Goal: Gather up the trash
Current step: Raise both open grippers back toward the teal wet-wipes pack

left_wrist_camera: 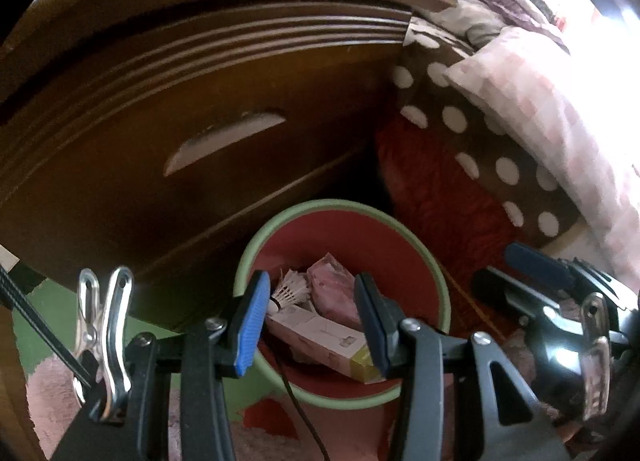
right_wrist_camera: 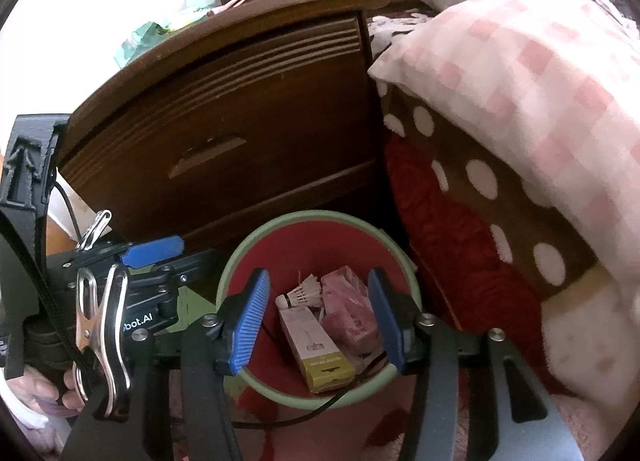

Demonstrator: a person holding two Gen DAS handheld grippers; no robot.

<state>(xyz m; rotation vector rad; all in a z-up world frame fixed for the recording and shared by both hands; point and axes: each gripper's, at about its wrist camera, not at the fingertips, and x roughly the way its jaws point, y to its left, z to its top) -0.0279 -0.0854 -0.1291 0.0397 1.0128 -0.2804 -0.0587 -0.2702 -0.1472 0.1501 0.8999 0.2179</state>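
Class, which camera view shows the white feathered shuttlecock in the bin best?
The right wrist view: the white feathered shuttlecock lies clear between the pads, cork and skirt visible. The left wrist view shows it partly behind a blue pad.

The floor (right_wrist_camera: 192,303) — green and pink patches — carries a red bin (right_wrist_camera: 316,237) beside the wooden nightstand (right_wrist_camera: 240,121).

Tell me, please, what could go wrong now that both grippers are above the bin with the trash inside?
1. A black cable lies across the near rim of the bin; a lifting gripper could perhaps snag it and tip the bin.
2. The left gripper and right gripper hover close together, both open and empty, so they might bump.
3. The long box leans in the bin; further trash may land on it and bounce out.
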